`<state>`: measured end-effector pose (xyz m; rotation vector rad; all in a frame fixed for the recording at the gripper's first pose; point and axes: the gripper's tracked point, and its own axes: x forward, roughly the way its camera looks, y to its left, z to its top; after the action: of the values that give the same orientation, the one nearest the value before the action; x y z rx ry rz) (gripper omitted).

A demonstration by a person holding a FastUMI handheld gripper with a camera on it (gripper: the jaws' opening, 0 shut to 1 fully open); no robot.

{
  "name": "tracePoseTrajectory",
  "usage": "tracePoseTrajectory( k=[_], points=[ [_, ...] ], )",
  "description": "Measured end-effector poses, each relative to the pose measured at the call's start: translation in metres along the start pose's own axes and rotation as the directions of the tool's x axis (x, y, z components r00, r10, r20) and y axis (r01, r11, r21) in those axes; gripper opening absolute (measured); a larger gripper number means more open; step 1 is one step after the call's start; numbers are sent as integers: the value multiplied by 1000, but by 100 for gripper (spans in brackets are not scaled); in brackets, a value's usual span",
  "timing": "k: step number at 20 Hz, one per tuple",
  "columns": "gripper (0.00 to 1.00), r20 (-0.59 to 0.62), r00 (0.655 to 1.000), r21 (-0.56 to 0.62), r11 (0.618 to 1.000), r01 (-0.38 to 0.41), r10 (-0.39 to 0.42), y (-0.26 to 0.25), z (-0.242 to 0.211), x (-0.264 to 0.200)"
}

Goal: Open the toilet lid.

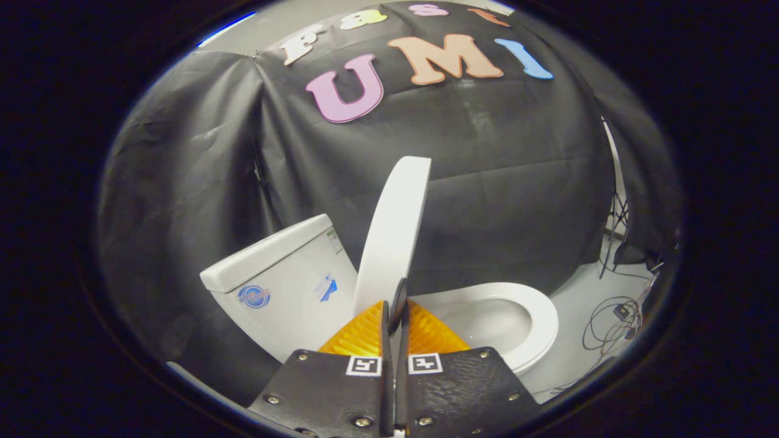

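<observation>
In the gripper view, the smooth white plastic toilet lid [394, 234] stands raised, nearly upright, just ahead of the gripper [397, 307], whose two fingers are pressed together with nothing between them. Left of the lid sits the glossy white ceramic tank [286, 280]. To its right, the white oval seat ring [538, 319] rims the bowl, which looks empty.

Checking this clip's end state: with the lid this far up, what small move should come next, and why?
Probably keep pushing the toilet lid back toward the tank. The lid stands nearly upright over the uncovered seat, not yet resting on the tank, and the hand-held gripper looks shut on its lower edge.
</observation>
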<state>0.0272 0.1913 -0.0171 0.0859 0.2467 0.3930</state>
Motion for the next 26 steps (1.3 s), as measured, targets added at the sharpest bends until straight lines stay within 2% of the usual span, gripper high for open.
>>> tracePoseTrajectory(
  k=[12, 20, 26],
  points=[
    [2, 60, 997, -79, 996, -50, 55, 45, 7, 5],
    [2, 99, 994, -166, 985, -37, 55, 70, 6, 11],
    [2, 112, 989, -200, 977, -72, 95, 96, 4, 17]
  ],
)
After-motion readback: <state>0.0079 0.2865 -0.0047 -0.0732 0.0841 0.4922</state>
